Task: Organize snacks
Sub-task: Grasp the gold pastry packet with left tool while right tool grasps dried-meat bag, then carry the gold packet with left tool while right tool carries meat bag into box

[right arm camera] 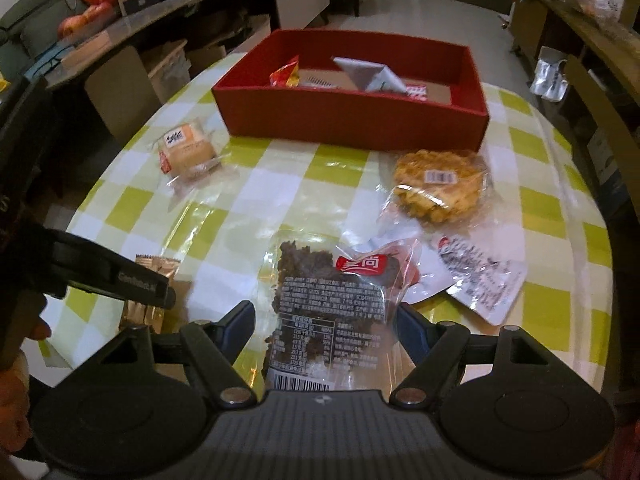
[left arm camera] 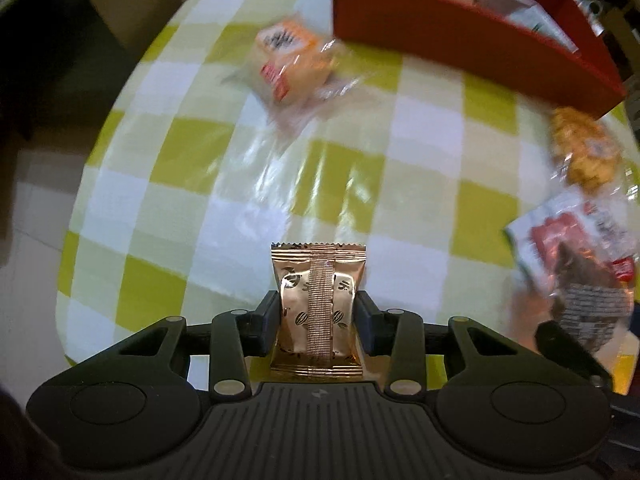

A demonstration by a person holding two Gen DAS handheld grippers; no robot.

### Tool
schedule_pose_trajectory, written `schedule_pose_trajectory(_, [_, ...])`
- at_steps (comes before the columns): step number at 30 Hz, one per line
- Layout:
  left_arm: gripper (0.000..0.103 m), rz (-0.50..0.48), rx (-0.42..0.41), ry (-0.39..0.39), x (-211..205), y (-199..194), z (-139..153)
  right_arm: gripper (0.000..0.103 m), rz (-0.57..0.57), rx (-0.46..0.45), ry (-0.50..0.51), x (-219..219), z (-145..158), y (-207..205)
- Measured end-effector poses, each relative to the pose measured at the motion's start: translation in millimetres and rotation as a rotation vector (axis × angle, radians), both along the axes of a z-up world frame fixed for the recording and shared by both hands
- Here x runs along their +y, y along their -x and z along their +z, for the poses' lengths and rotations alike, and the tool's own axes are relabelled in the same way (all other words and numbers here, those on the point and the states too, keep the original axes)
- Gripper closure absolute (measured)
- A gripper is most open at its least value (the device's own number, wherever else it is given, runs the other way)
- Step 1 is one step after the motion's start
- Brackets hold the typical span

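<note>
- Left wrist view: the left gripper (left arm camera: pixel 317 312) is clenched on a small gold foil snack packet (left arm camera: pixel 318 304), both fingers pressed against its sides, seam facing up, above the green-and-white checked tablecloth (left arm camera: pixel 192 184).
- Further off lies an orange-labelled cake packet (left arm camera: pixel 290 64), blurred, near the red box (left arm camera: pixel 460 48) at the top, which already has a few packets inside.
- At the right edge sit a golden crispy snack (left arm camera: pixel 582 152) in clear wrap and, nearer, a dark snack bag (left arm camera: pixel 576 276) with a red label.
- Right wrist view: the right gripper (right arm camera: pixel 326 320) has its fingers spread wide on either side of the dark snack bag (right arm camera: pixel 332 312); whether the pads touch it, I cannot tell.
- The left gripper (right arm camera: pixel 158 292) shows at the left, holding the gold foil snack packet (right arm camera: pixel 150 292) low over the tablecloth (right arm camera: pixel 540 240).
- Beyond are the cake packet (right arm camera: pixel 186 148), the golden crispy snack (right arm camera: pixel 438 184), a white printed packet (right arm camera: pixel 480 276) just beside the dark bag, and the red box (right arm camera: pixel 352 116) at the far side.
</note>
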State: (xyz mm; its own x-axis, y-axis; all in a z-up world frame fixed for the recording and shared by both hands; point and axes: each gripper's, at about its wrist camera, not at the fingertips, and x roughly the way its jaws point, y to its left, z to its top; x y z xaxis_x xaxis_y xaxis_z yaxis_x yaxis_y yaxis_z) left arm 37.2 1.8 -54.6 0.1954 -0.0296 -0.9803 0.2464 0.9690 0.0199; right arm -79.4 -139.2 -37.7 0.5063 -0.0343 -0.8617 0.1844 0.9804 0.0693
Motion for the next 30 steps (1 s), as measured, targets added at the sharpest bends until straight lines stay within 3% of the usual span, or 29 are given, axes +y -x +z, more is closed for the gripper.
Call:
schedule_pose_trajectory(11, [0.056, -0.05, -0.068, 0.084, -36, -34, 41, 0.022, -0.055, -0.037, 0.027, -25, 21, -39])
schedule_pose_trajectory(30, [0.056, -0.082, -0.165, 0.112, -86, -102, 60, 0.022, -0.129, -0.089, -0.005, -80, 36, -111])
